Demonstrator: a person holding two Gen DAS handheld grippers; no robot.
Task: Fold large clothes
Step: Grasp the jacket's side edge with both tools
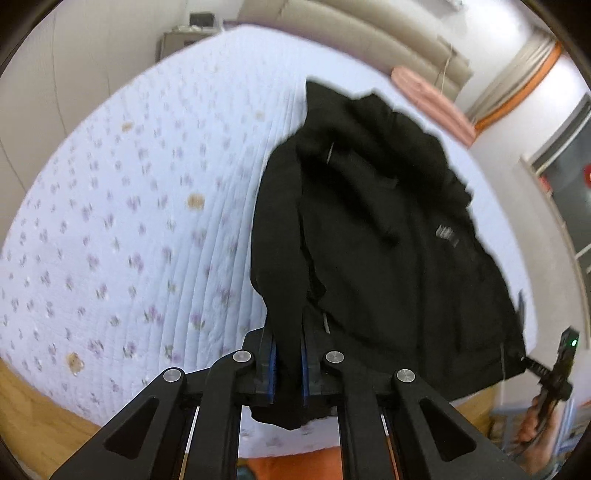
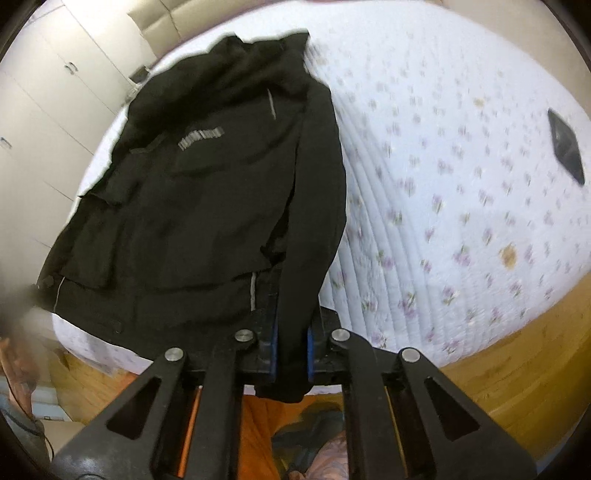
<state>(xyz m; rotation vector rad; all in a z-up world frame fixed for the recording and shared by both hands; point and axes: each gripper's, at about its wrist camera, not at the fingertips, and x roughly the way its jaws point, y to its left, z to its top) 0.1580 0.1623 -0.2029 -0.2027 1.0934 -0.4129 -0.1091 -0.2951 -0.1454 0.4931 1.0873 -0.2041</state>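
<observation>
A black jacket (image 1: 388, 229) lies on a bed with a pale floral quilt (image 1: 129, 206), its hem toward the near edge. My left gripper (image 1: 288, 365) is shut on the end of the jacket's left sleeve, which hangs down between the blue pads. In the right wrist view the same jacket (image 2: 192, 192) shows a grey chest print, and my right gripper (image 2: 291, 354) is shut on the end of the other sleeve. The right gripper (image 1: 554, 365) also shows at the far right of the left wrist view, held by a hand.
A dark flat object (image 2: 567, 147) lies on the quilt (image 2: 461, 184) to the right. A pink pillow (image 1: 432, 99) rests by the padded headboard (image 1: 351, 33). White wardrobe doors (image 2: 44, 122) stand beyond the left side. Wooden floor (image 2: 517, 362) borders the bed.
</observation>
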